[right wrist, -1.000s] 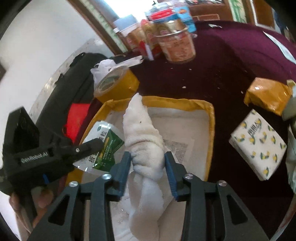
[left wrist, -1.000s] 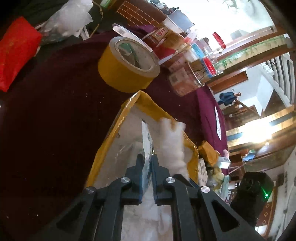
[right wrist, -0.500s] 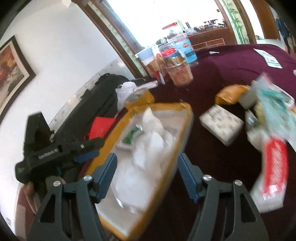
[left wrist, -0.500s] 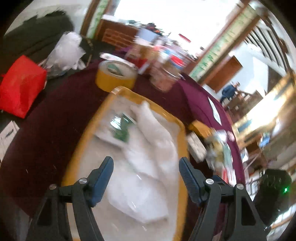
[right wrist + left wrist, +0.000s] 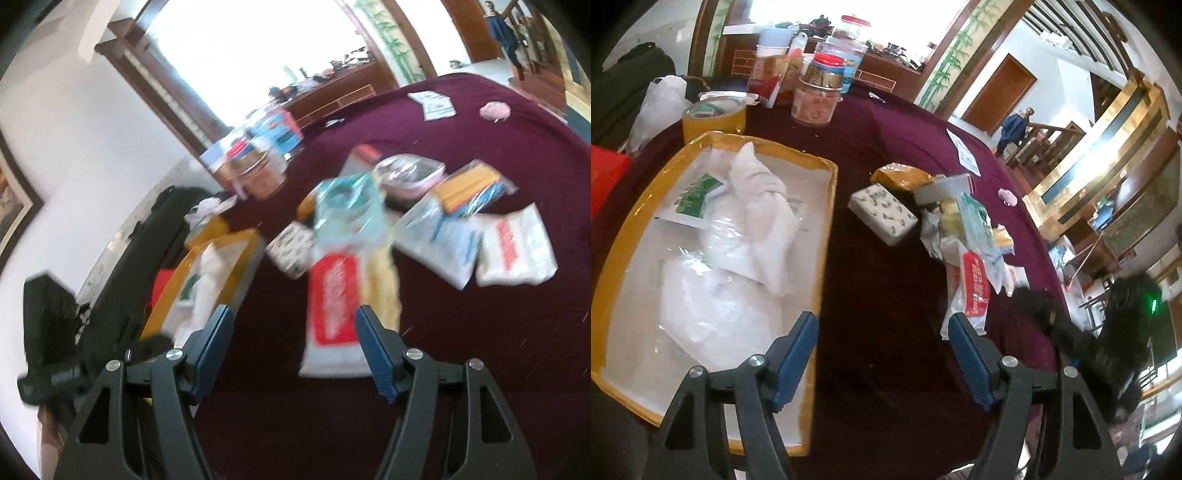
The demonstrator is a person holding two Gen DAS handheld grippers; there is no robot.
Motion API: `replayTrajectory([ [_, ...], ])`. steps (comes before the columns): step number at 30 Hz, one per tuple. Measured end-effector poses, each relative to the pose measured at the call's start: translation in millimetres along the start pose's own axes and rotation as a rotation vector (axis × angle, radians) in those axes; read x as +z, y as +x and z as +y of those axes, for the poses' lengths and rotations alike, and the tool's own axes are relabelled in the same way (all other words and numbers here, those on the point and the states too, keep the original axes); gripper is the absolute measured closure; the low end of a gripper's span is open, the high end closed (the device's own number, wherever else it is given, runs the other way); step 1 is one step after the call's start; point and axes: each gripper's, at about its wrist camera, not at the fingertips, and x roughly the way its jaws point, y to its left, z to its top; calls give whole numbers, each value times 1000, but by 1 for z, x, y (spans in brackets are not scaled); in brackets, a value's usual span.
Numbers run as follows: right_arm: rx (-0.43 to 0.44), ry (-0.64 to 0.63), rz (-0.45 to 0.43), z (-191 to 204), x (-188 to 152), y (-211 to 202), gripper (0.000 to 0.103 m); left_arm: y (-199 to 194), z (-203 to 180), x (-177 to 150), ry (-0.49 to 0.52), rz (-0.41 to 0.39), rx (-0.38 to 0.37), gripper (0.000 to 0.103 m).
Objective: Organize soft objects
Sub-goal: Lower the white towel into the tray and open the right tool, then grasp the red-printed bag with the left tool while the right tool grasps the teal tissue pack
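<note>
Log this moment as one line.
left gripper: open, empty | right gripper: opening, empty | towel: in tray | packets: on table

Bright window [image 5: 236, 55], white wall [image 5: 74, 122], wooden door [image 5: 997, 92], staircase [image 5: 1041, 136].

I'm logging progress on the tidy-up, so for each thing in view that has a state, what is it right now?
Left gripper: jaws open, nothing between them.
Right gripper: jaws opening, nothing between them.
Tray: holds towel, green packet and plastic bags.
White towel: lying crumpled in the tray.
Green packet: flat in the tray beside the towel.
Tissue pack: on the tablecloth, outside the tray.
Red-and-white packet: on the tablecloth, outside the tray.
</note>
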Motion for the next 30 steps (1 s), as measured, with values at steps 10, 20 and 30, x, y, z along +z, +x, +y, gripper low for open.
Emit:
replayTrajectory([
  [10, -200, -66, 62, -10, 74, 66, 24, 11, -5, -15, 6, 45, 23, 26],
  [20, -209, -72, 16, -21, 57, 60, 55, 24, -15, -12, 29, 70, 2, 26],
  [30, -125, 103, -165, -65, 35, 10, 56, 78, -69, 10, 108, 152, -35, 25],
])
